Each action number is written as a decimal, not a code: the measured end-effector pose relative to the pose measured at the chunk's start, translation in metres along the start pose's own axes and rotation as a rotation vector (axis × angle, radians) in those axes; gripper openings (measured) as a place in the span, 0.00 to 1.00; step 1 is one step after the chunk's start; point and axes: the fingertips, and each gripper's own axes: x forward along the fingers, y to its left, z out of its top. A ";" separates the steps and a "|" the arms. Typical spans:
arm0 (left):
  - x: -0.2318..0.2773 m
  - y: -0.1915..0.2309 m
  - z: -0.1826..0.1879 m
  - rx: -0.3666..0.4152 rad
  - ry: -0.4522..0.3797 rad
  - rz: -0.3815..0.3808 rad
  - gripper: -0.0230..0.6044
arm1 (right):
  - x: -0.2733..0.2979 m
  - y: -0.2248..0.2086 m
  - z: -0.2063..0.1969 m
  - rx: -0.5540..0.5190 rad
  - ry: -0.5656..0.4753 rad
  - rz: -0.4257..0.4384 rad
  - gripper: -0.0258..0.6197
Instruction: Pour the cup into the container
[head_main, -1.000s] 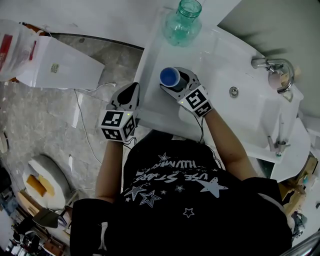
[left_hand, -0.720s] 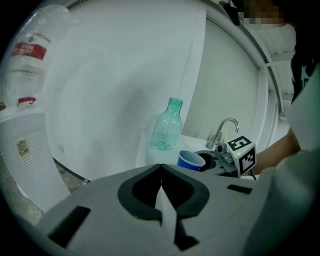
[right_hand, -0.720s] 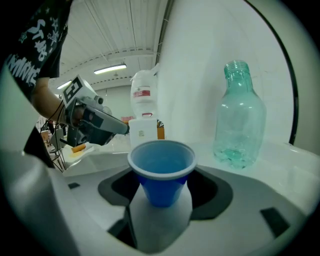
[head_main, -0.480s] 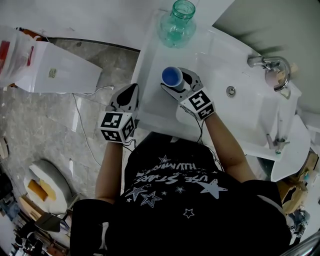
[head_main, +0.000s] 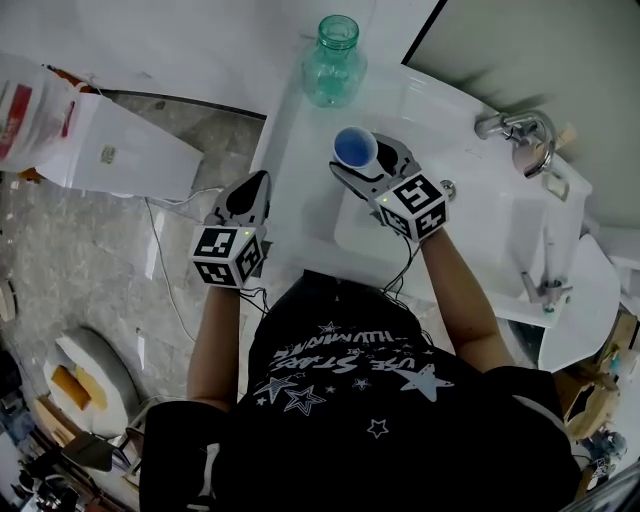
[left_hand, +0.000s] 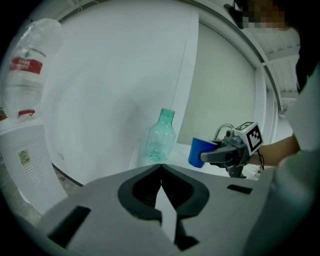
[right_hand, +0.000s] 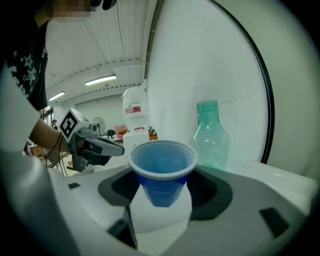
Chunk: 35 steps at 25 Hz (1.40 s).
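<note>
**Bottle stands ahead of the cup, mouth up; the right claw is the nearer one**

The white bench (head_main: 292, 175) runs along the wall with a sink set in it. At its far end stands the container, a pale green bottle (head_main: 333, 62). It is upright, so its long axis is vertical and its narrow mouth faces straight up.

The right claw (head_main: 362, 165) is clamped on the blue cup (head_main: 355, 147), one jaw against each side of the cup's wall. The cup is upright, open end up, and clear of the bench. From the right gripper view the bottle (right_hand: 210, 135) lies beyond the cup (right_hand: 162, 172), a little to its right. The two are apart, not touching.

From the left gripper view the cup's rim appears lower than the bottle's mouth. I judge the pour needs the cup carried forward and up, then tipped over that small opening.

The left claw (head_main: 257, 182) hangs at the bench's near edge, jaws together and empty. It is farther from the bottle than the right.
</note>
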 end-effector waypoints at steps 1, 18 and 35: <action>-0.001 -0.001 0.003 0.001 -0.002 0.007 0.05 | -0.005 -0.002 0.004 0.002 0.002 0.000 0.49; 0.016 -0.024 0.078 0.057 -0.100 0.000 0.05 | -0.047 -0.053 0.092 -0.004 0.020 0.002 0.49; 0.059 -0.001 0.138 0.098 -0.152 -0.042 0.05 | -0.015 -0.132 0.143 -0.183 0.158 -0.152 0.49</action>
